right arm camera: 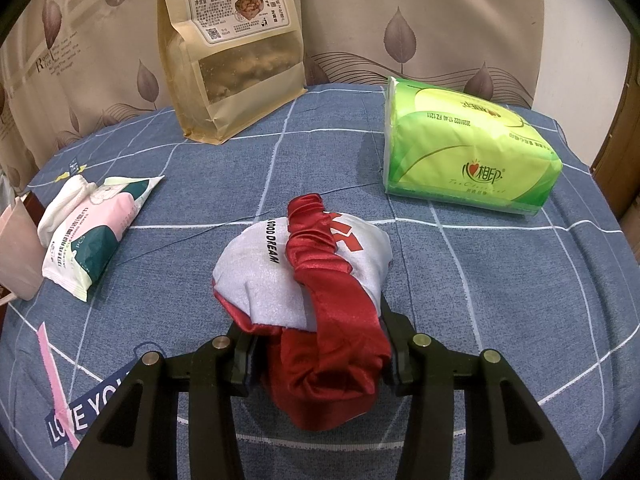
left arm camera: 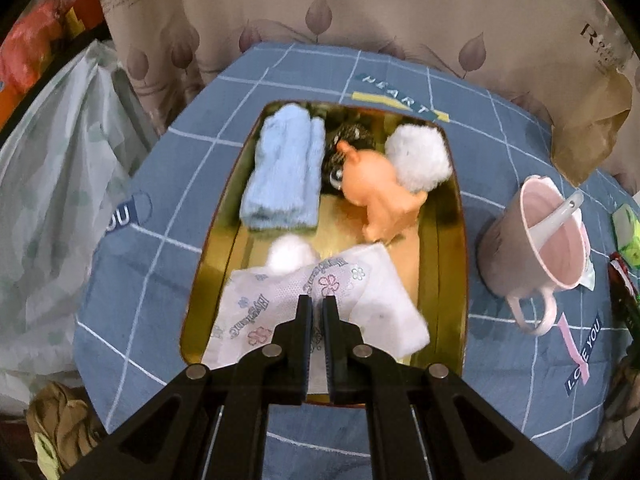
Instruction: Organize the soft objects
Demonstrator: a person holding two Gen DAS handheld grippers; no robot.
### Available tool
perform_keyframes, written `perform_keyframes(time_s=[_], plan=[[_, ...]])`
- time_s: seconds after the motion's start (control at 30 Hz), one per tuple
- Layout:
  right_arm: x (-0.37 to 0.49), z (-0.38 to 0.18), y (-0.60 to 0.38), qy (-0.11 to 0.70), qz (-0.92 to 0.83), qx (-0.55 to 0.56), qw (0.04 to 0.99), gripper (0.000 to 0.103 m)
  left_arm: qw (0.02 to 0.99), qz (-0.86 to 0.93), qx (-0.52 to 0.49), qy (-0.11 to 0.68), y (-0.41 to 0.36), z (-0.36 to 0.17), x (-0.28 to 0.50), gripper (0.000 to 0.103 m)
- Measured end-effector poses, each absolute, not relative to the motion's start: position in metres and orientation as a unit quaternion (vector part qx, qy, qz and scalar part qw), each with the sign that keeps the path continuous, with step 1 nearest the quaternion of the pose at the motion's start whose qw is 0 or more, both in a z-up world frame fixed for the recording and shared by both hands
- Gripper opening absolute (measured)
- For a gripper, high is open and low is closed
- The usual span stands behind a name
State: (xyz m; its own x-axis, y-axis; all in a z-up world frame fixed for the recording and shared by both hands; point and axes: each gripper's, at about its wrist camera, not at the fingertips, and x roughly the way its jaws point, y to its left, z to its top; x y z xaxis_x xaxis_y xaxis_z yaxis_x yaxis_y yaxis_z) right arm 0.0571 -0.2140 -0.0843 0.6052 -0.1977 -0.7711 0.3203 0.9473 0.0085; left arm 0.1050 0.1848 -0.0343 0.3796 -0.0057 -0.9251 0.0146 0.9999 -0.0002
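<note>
The blue checked tablecloth (right arm camera: pixel 500 280) is giving the widest open room, lying bare between the green tissue pack (right arm camera: pixel 468 152) at the far right and the kraft snack bag (right arm camera: pixel 232 52) leaning on the curtain, so a carry across that stretch is looking unobstructed. The gold tin (left arm camera: pixel 452 240) is the crowded place: the folded blue towel (left arm camera: pixel 286 168) is filling its left side, the orange doll (left arm camera: pixel 376 192) with white fluffy hair is leaning in the middle over something dark and patterned, and only a narrow strip along the right wall is showing bare. The left gripper (left arm camera: pixel 318 300) is pinching together on the printed white cloth (left arm camera: pixel 320 300), which is hanging over the near half of the tin with a white pompom (left arm camera: pixel 290 254) peeking from beneath; letting go too early is likely leaving a corner draped over the rim. The pink cup (left arm camera: pixel 556 248) with its spoon (left arm camera: pixel 560 220) is standing just beside the tin's right wall, so a sideways swing is risking tipping it. The right gripper (right arm camera: pixel 316 356) is clamping on the red-and-white cloth bundle (right arm camera: pixel 316 280) near the table's front edge; its loose red satin tail could be slipping free or snagging.
</note>
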Motion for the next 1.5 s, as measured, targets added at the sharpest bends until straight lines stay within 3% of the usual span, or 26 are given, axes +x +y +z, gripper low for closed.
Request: perform_keyframes(time_s=[0.27,0.47,0.67,1.17,1.3,1.5], plan=[[0.059,-0.084,-0.211,0.42,-0.147,0.072,0.892,0.045,0.826,-0.005,-0.009,0.564,0.191,-0.046,0.103,0.008],[0.061,-0.085,-0.21,0.421,-0.148,0.072,0.892,0.045,0.821,0.004,-0.016,0.57,0.2,-0.053,0.104,0.02],[0.062,-0.085,-0.208,0.421,-0.15,0.07,0.892,0.045,0.815,0.007,-0.039,0.578,0.212,-0.066,0.103,0.02],[0.059,-0.084,-0.215,0.422,-0.157,0.062,0.891,0.044,0.873,0.024,-0.03,0.487,0.207,-0.037,0.073,0.029],[0.055,-0.082,-0.219,0.421,-0.162,0.049,0.891,0.027,0.88,0.029,-0.013,0.474,0.204,-0.033,0.069,0.029],[0.052,-0.078,-0.218,0.427,-0.171,0.039,0.887,0.023,0.884,0.033,-0.032,0.465,0.215,-0.031,0.068,0.031]])
